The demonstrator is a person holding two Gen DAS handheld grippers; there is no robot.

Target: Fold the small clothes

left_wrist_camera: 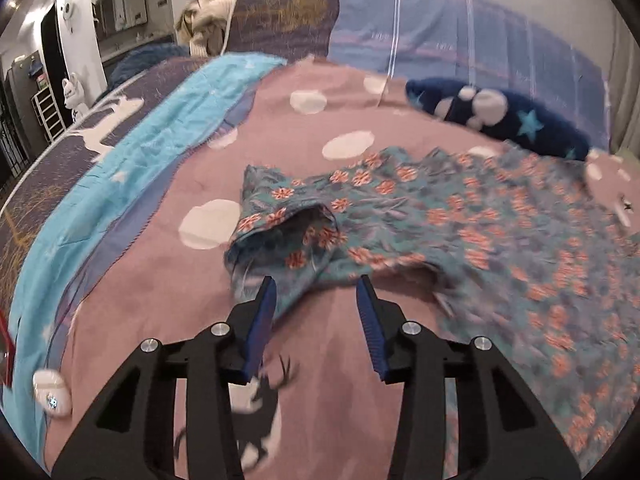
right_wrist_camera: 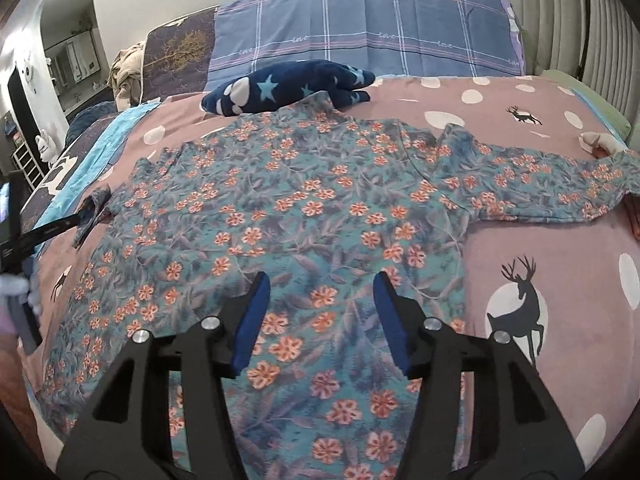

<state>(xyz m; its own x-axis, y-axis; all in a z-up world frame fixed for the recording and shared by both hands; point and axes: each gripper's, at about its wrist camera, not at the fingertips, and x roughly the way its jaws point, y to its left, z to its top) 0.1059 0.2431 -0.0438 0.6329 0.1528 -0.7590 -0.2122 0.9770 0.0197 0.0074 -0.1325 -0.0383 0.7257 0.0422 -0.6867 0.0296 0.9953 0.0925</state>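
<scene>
- We see the left gripper [left_wrist_camera: 316,284] part-open at the floral garment [right_wrist_camera: 280,208] sleeve cuff [left_wrist_camera: 280,232], nothing pinched.
- We see the right gripper [right_wrist_camera: 320,280] part-open, empty, above the garment body.

left hand-held gripper [left_wrist_camera: 316,294], matte black angular linkage arms with cut-out slots, silver round screw heads at pivots, ribbed blue finger pads [left_wrist_camera: 370,312], right hand-held gripper [right_wrist_camera: 322,292] same build, smooth-looking blue pads
</scene>
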